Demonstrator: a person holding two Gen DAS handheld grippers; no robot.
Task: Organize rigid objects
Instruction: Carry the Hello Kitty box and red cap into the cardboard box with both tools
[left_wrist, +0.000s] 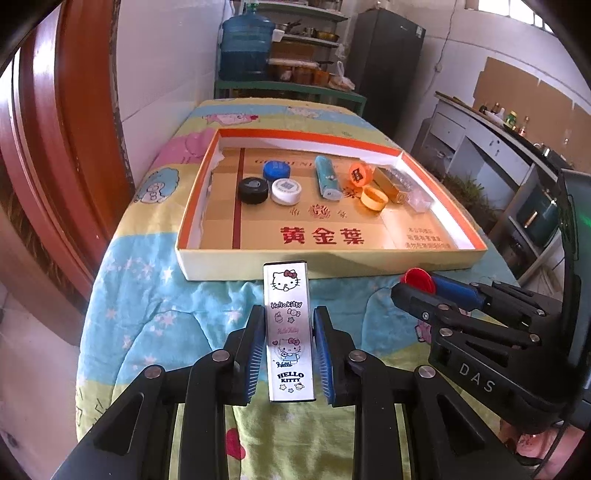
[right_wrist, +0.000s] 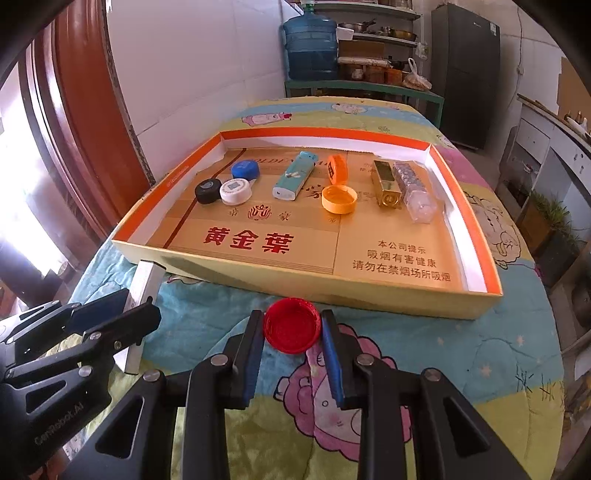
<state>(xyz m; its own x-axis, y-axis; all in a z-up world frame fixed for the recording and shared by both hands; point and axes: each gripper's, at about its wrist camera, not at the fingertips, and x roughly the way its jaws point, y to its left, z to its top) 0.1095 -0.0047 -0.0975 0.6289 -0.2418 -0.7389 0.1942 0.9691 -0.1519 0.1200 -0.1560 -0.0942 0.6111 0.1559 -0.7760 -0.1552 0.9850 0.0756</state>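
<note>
My left gripper (left_wrist: 290, 317) is shut on a white Hello Kitty box (left_wrist: 289, 321), held just short of the tray's near wall. My right gripper (right_wrist: 291, 321) is shut on a red bottle cap (right_wrist: 291, 325), also in front of the tray; it shows at the right of the left wrist view (left_wrist: 417, 277). The shallow cardboard tray (right_wrist: 369, 295) holds black (right_wrist: 207, 191), white (right_wrist: 235, 191) and blue (right_wrist: 245, 170) caps at the left, a teal lighter (right_wrist: 295, 175) in the middle, two orange caps (right_wrist: 339, 199), a gold box (right_wrist: 386, 183) and a clear case (right_wrist: 413, 192) at the right.
The tray lies on a table covered with a cartoon-print cloth (right_wrist: 424, 369). A red-brown door frame (left_wrist: 66, 147) stands at the left. A blue water jug (left_wrist: 245, 46), shelves and a dark fridge (left_wrist: 388, 62) stand behind the table. A counter (left_wrist: 498, 147) runs along the right.
</note>
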